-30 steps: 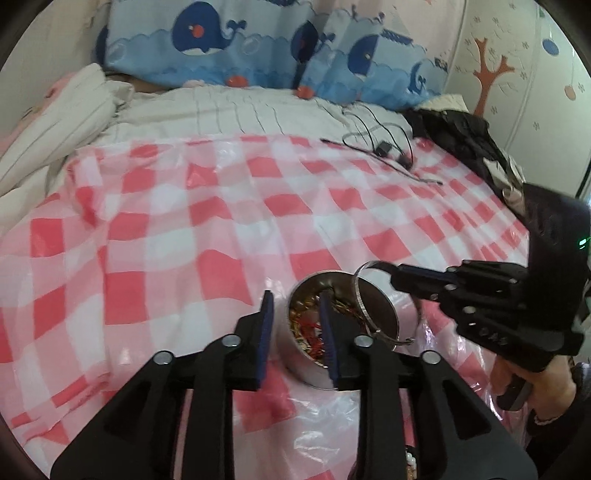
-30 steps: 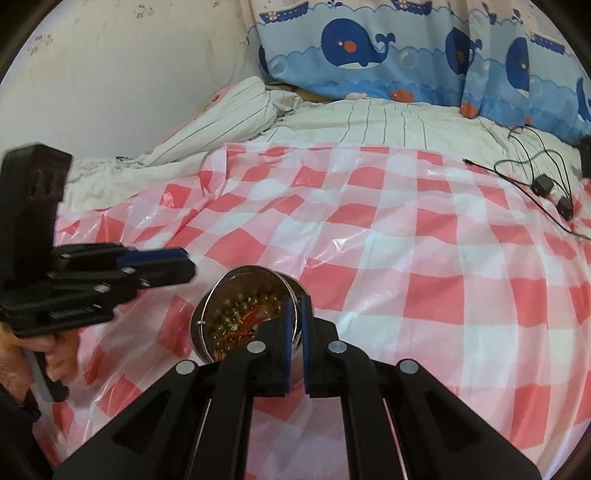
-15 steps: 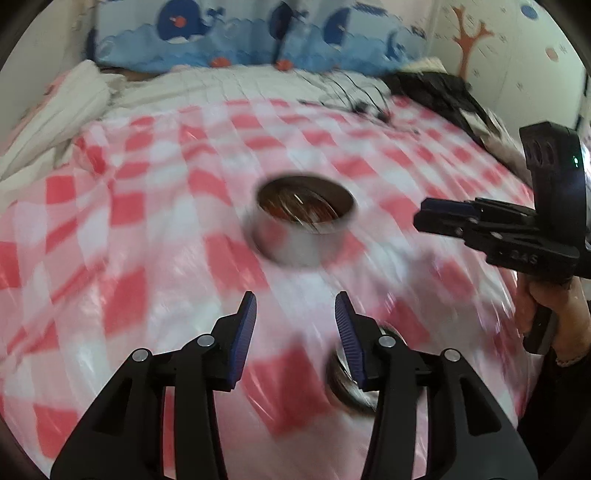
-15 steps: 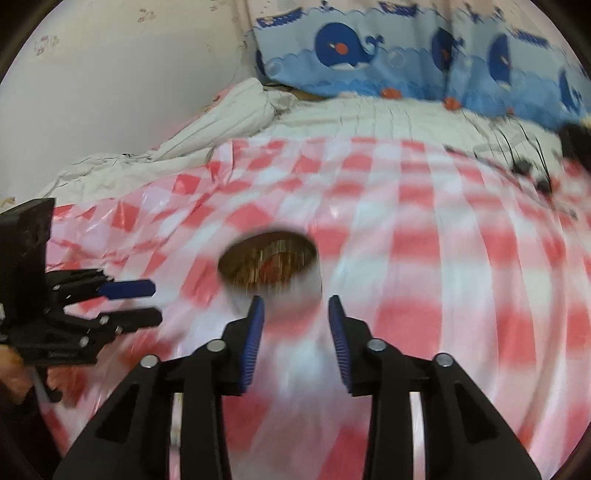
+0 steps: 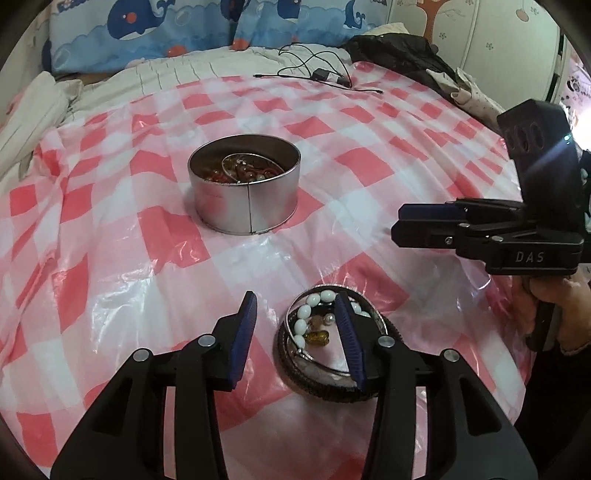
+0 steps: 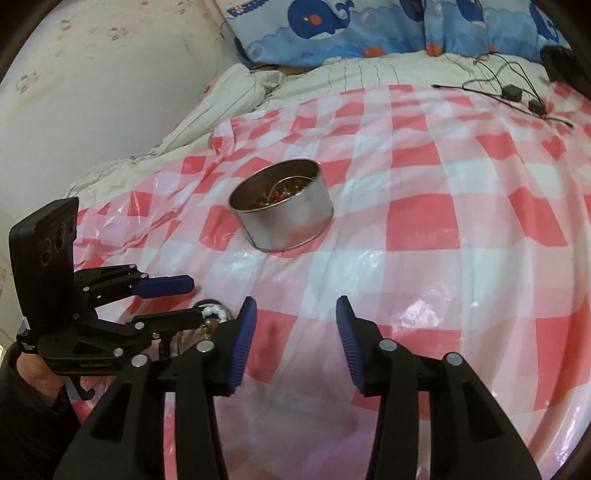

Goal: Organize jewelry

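Observation:
A round silver tin [image 5: 243, 201] stands on the red-checked plastic sheet [image 5: 110, 229], with beads and a silver bangle [image 5: 251, 162] inside; the right wrist view shows the tin [image 6: 288, 218] too. A small jewelry pile [image 5: 314, 332] of a dark bangle, white beads and a silver bangle lies close in front, partly hidden by one finger. My left gripper [image 5: 295, 299] hovers over the pile's left edge, its jaws closing, pressing nothing. My right gripper [image 6: 295, 301] is empty, jaws opening, over bare sheet; it also shows at the right [image 5: 402, 221]. The left gripper [image 6: 190, 300] shows above the white beads [image 6: 214, 312].
Black cables with small adapters [image 5: 325, 75] lie at the far side of the sheet. Dark clothes [image 5: 399, 55] are heaped at the back right. Whale-print pillows [image 5: 147, 26] and a striped blanket [image 6: 236, 99] border the bed, with a wall [image 6: 92, 92] on the left.
Both grippers have drawn back from the tin. The right gripper, shut on a silver bangle over the tin before, now stands open and the bangle lies inside. The jewelry pile has come into view.

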### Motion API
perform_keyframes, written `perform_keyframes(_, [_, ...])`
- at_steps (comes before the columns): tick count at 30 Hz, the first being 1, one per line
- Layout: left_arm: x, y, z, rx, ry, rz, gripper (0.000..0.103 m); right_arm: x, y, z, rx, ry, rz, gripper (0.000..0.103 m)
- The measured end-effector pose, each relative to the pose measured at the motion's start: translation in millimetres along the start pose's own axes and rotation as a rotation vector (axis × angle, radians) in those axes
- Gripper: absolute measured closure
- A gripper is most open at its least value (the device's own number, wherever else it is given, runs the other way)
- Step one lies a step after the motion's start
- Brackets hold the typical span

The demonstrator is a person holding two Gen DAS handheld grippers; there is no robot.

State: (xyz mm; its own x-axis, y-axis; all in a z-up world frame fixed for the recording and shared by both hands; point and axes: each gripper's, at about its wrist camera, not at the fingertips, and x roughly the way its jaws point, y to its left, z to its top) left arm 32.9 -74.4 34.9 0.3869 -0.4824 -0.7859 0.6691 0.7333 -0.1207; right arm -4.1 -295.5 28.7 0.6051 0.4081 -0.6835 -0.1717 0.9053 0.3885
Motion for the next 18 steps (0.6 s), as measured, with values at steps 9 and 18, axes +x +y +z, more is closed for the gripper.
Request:
perform_keyframes(9, [12.2, 3.4, 2.0, 0.0, 0.039, -0.036, 0.094, 9.2, -0.7, -0.7, 0.003, 0.022, -0.001, 0.055])
perform_keyframes(18, [-8.7, 25.2, 7.7, -0.124, -0.059, -0.121, 0.1, 13.1, -1.0, -2.7, 0.003, 0.038, -0.006, 0.052])
